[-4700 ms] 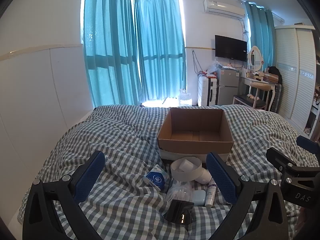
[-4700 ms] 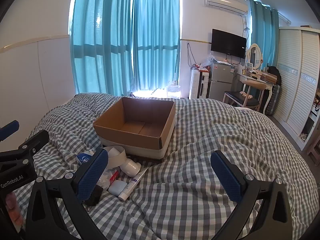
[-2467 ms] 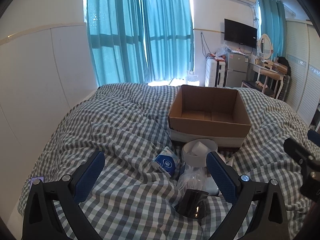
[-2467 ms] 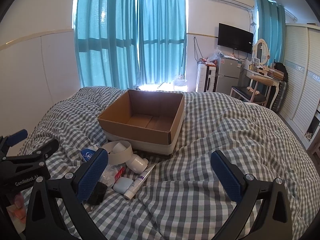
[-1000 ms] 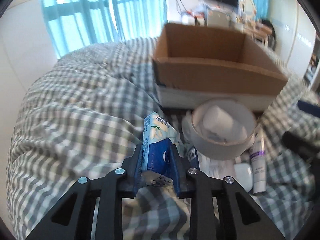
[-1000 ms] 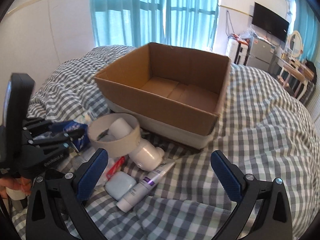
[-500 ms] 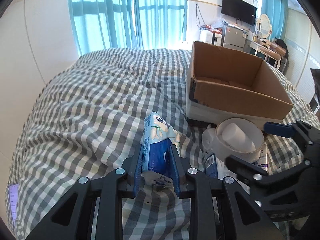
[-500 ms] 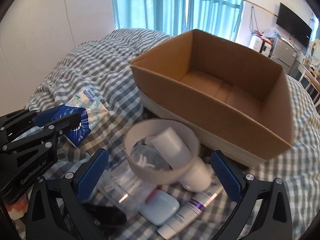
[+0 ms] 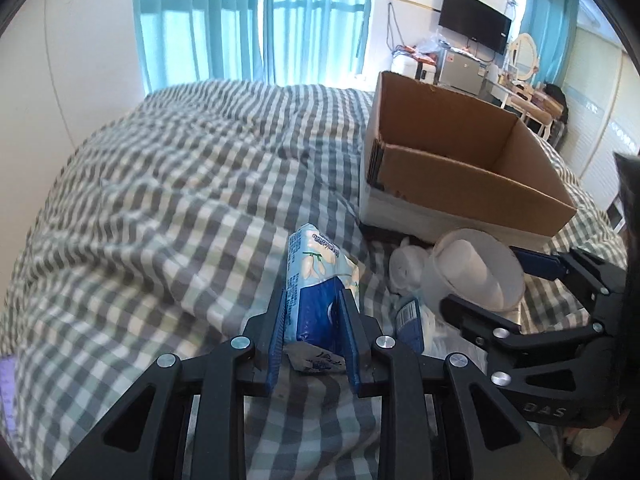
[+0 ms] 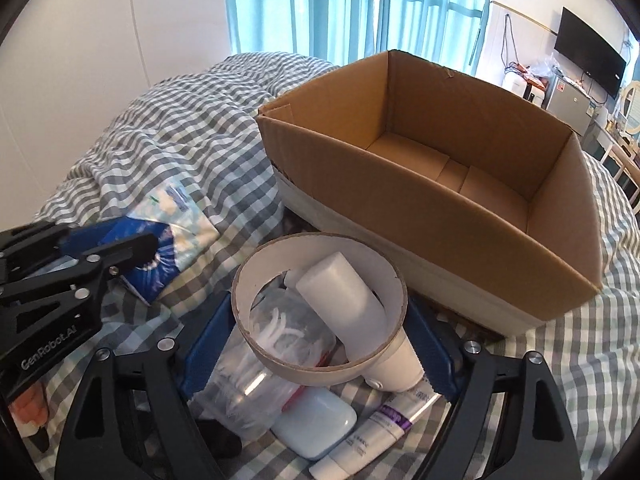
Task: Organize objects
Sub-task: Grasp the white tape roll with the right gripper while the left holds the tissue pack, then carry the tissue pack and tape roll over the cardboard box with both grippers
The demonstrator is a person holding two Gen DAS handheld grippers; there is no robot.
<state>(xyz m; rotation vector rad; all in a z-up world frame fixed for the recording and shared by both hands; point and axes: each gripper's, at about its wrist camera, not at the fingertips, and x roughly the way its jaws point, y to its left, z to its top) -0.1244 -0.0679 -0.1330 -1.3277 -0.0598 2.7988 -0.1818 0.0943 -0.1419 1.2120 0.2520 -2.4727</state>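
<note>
A: Left wrist view: our left gripper [image 9: 314,332] is clenched on a blue-and-white tissue pack [image 9: 316,292], lifted above the checked duvet [image 9: 160,208]. The cardboard box [image 9: 460,184] sits at two o'clock, open and bare inside.

B: In the right wrist view we see our right gripper [image 10: 320,344] straddling the wide tape roll [image 10: 320,360], one blue pad at nine o'clock of it, the other at three. The jaws are closing; we cannot tell that the pads press on it.

A: A white bottle [image 10: 352,308] lies through the roll, a clear bag of white picks [image 10: 272,344] beneath.

B: At six o'clock lie a pale case [image 10: 316,424] and a purple-labelled tube [image 10: 376,428].
</note>
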